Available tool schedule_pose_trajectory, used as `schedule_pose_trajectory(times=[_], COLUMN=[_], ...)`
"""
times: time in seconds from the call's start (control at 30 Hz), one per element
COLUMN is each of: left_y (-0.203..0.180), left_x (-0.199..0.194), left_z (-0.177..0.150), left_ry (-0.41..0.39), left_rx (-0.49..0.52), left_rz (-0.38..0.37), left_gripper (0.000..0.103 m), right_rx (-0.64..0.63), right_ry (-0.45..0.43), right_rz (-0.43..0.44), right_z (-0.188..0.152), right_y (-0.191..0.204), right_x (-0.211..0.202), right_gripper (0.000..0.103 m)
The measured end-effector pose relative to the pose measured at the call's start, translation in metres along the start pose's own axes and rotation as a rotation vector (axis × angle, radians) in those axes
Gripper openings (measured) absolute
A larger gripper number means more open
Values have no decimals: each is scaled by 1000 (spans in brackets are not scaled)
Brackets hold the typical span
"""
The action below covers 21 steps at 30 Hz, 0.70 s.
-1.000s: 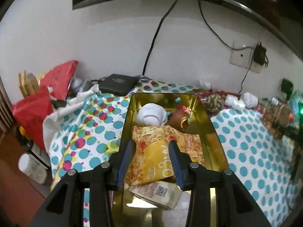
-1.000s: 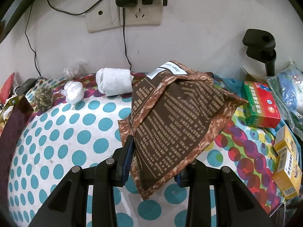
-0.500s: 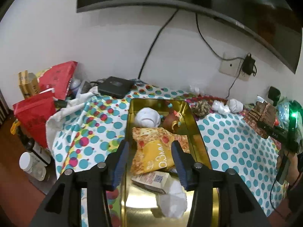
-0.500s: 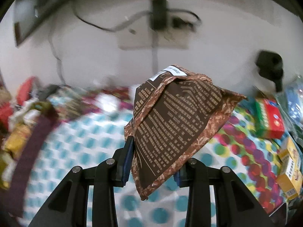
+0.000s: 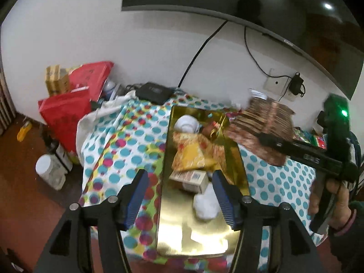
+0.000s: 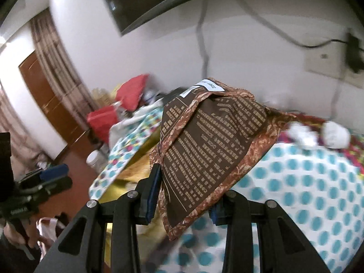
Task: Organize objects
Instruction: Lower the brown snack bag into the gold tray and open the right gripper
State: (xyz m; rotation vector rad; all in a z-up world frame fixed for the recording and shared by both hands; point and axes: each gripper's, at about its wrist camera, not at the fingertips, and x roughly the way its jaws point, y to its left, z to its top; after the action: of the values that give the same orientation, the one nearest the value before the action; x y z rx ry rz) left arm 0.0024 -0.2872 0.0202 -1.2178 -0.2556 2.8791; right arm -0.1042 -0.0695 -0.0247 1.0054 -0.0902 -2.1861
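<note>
A gold metal tray [image 5: 200, 238] lies on the polka-dot table and holds a yellow snack bag [image 5: 193, 157], a small box [image 5: 188, 178], white wads [image 5: 206, 204] and a white cup. My left gripper [image 5: 179, 195] is open and empty above the tray's near half. My right gripper [image 6: 184, 195] is shut on a brown printed packet [image 6: 213, 145] and holds it in the air beside the tray's right rim; the packet also shows in the left wrist view [image 5: 261, 125], with the tray's edge [image 6: 127, 170] below it.
Red bags [image 5: 68, 113] and a black box [image 5: 154, 92] crowd the table's far left. White jars [image 5: 49, 170] stand on the floor. White wads [image 6: 318, 134] lie on the polka-dot cloth [image 6: 307, 193] near the wall socket [image 5: 279, 84]. A TV hangs above.
My right gripper has carried the brown packet up off the table and leftward to the tray. My left gripper has pulled back and up from the tray and opened wider.
</note>
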Motion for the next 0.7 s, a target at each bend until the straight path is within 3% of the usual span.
schedule_pose_trajectory(times=[0.17,0.27,0.47,0.63,0.7], left_y=[22,26,30,28,25], left_x=[-8,-11,-7,1,5], left_z=[-16,-23,-25,-27,-26], left_ry=[27,22,38,55,61], left_rx=[-70,-46,-39,-45,-46], left_rz=[13,78,82,59,51], left_gripper=[60,60,60,60,60], right_rx=[-12,-42,-71,-122,-153], right_ry=[85,116,167,170,165], right_rz=[52,46,4,-63,-93], right_z=[5,5,6,3,0], right_y=[25,38,48,53,55], right_x=[36,55,90,100,97], right_gripper=[34,34,36,51,64])
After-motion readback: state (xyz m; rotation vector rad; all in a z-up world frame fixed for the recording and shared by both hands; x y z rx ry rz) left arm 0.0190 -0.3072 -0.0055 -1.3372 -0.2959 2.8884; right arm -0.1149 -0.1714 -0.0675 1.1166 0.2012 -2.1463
